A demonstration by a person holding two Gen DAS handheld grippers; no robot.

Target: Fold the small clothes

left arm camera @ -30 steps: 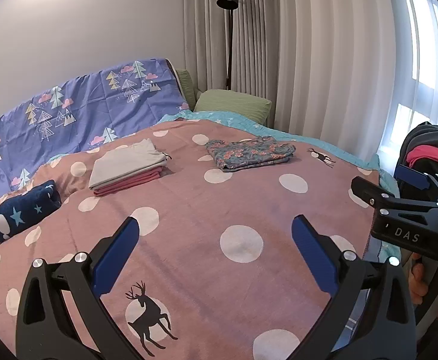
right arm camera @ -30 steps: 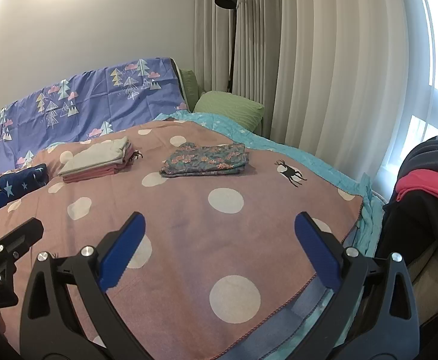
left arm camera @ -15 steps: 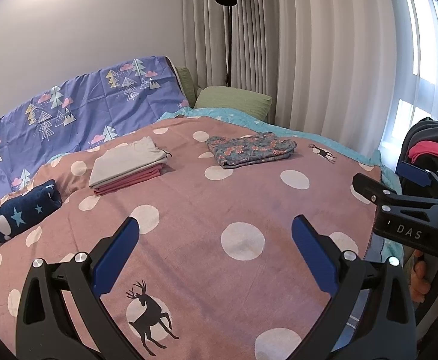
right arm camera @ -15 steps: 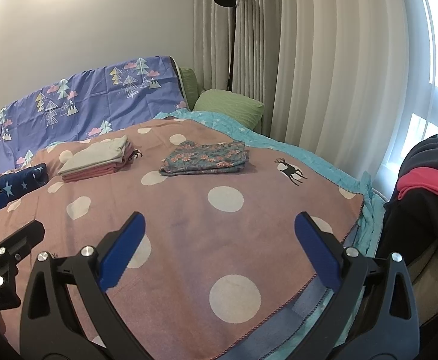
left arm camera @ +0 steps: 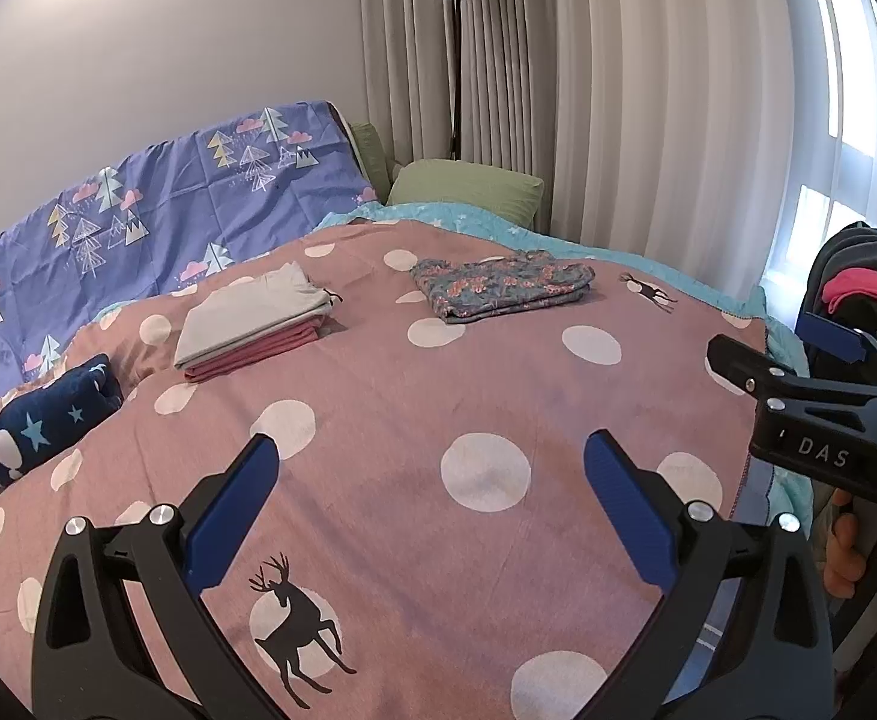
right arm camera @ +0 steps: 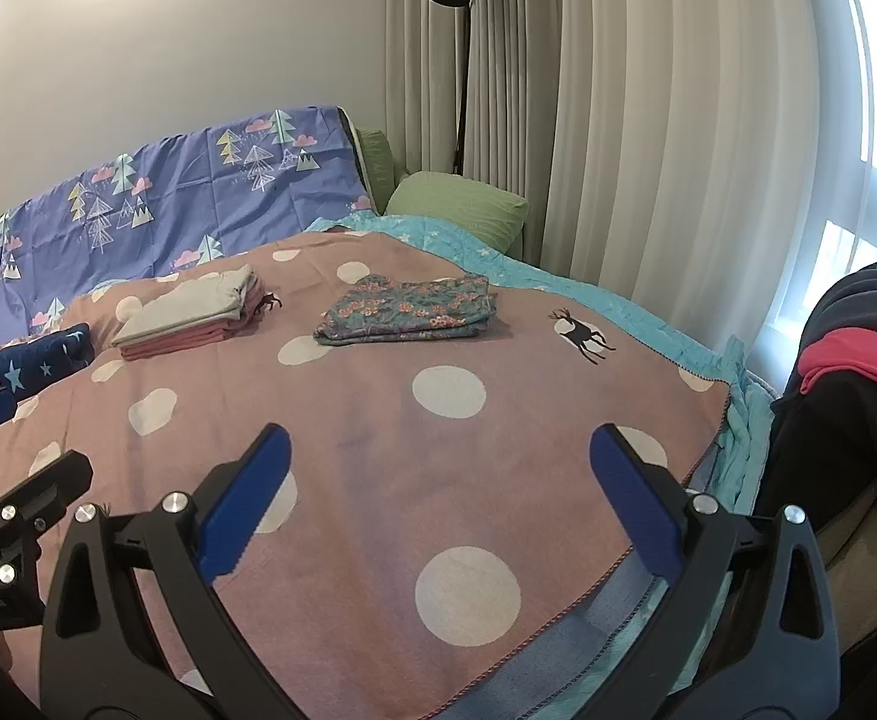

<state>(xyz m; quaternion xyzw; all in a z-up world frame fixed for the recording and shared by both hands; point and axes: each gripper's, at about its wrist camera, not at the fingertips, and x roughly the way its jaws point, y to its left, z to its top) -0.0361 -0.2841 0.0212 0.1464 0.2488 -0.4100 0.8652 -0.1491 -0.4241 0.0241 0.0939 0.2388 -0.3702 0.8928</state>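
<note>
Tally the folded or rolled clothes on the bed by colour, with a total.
Grey folded piece: 1
Pink folded pieces, beneath the grey one: count unclear
Blue floral folded bundle: 1
Navy star-print roll: 1
Total: 3 separate piles

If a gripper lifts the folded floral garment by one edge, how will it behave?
The folded blue floral fabric garment looks soft and thin, so it would probably droop and unfold. It seems light. On the pink dotted blanket, pushing may bunch it rather than slide it.
</note>
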